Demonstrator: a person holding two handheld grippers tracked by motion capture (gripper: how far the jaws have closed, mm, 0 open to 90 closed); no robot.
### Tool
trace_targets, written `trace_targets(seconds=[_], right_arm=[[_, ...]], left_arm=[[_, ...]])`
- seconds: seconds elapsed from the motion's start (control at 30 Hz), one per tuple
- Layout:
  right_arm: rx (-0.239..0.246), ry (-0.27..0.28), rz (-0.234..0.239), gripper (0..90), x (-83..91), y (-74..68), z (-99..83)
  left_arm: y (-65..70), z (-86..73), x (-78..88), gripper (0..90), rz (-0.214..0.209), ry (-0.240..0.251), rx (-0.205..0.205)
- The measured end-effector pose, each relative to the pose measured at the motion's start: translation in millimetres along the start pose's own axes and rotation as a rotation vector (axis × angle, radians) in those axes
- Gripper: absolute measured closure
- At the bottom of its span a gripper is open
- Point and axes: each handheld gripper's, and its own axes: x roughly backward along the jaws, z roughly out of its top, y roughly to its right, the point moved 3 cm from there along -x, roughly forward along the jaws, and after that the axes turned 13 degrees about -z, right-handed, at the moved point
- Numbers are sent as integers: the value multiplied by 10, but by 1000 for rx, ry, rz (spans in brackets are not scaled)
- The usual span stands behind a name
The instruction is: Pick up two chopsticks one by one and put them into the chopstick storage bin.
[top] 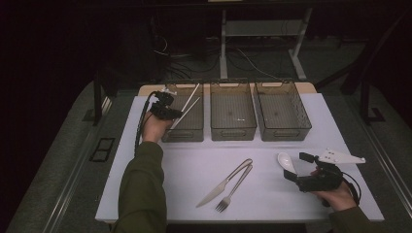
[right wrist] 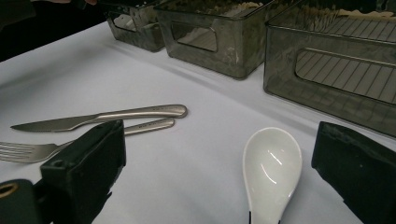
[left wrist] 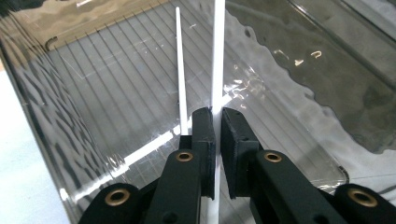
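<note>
Left gripper (left wrist: 218, 116): jaws nearly together, pinching one white chopstick (left wrist: 218, 56), thin, straight, plain; second chopstick (left wrist: 181, 74) just beside it, both slanting into the leftmost bin (top: 184, 116). Left hand (top: 154, 127) reaches forward over the bin's near wall. Knife (top: 224, 184) and fork (top: 234, 187) mid-table. White spoon (right wrist: 271, 172) lies between the wide-open jaws of the right gripper (right wrist: 219, 172), resting low at the table's right.

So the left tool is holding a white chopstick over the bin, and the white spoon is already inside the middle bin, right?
Not quite. The left tool does hold a white chopstick over the left bin, but the white spoon lies on the table, between the right tool's open jaws, as the right gripper view shows.
</note>
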Motion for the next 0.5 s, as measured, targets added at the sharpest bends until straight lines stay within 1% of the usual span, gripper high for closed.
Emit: trace_targets(seconds=[0.03, 0.07, 0.1, 0.17, 0.27, 0.43, 0.5], right_arm=[[-1, -1, -1, 32, 1, -1, 0], [-2, -2, -1, 33, 2, -2, 0], [0, 1, 0, 32, 1, -2, 0], [1, 1, 1, 32, 1, -4, 0], [1, -1, 2, 33, -1, -7, -1], [4, -3, 0, 32, -7, -10, -3], [5, -5, -1, 32, -9, -11, -4]], left_arm=[[-9, -1, -1, 827, 5, -1, -3], [-12, -3, -1, 813, 14, 1, 9], [-16, -7, 3, 813, 15, -3, 12], [-8, -8, 10, 807, 13, 2, 10], [33, 6, 31, 782, 6, 26, 4], [127, 63, 115, 727, -12, 52, -49], [174, 90, 163, 690, -35, 79, -63]])
